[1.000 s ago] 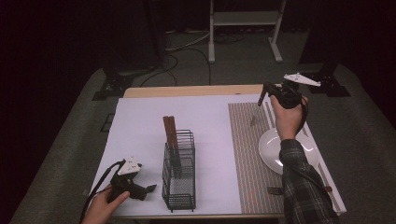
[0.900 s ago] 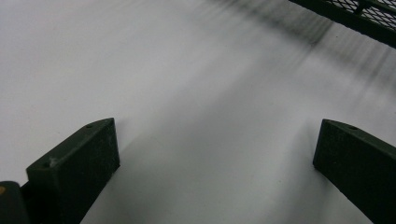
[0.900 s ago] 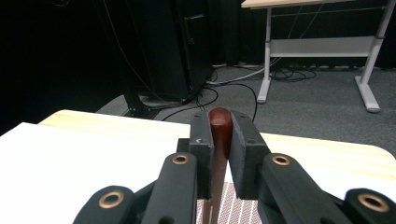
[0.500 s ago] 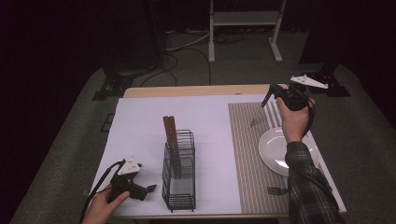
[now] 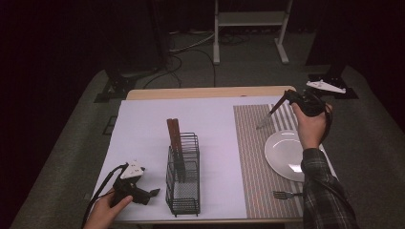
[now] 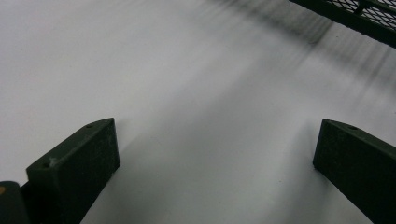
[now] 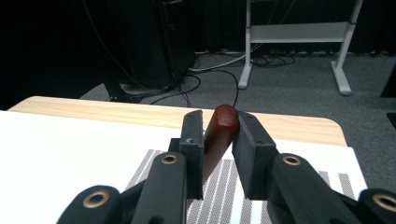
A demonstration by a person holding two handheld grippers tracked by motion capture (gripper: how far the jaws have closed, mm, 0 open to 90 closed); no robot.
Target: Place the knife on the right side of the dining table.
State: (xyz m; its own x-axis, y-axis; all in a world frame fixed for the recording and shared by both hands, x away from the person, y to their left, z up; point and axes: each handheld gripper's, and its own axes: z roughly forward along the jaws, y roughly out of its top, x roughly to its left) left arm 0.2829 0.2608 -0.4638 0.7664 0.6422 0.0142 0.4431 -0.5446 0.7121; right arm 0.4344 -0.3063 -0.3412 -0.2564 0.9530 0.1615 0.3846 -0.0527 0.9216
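Observation:
My right gripper (image 5: 282, 102) is shut on the red-brown handle (image 7: 222, 125) of a knife. It is held above the far end of the striped placemat (image 5: 253, 157), and the knife's blade (image 5: 263, 122) slants down to the left. A white plate (image 5: 284, 152) lies on the mat, and a fork (image 5: 285, 194) rests near the mat's front edge. My left gripper (image 5: 152, 193) rests open on the white sheet (image 6: 196, 84) at the front left, nothing between its fingers (image 6: 79, 163). It sits just left of a black wire rack (image 5: 184, 179) holding brown-handled utensils (image 5: 173, 134).
The rack's mesh corner (image 6: 355, 18) is at the top right of the left gripper view. Beyond the table's wooden far edge (image 7: 116, 112) are cables and a white stand (image 5: 248, 21) on the grey floor. The person's plaid sleeve (image 5: 325, 191) lies over the mat's right side.
My right gripper has carried the knife a little to the right, farther from the rack. The left gripper has stayed put.

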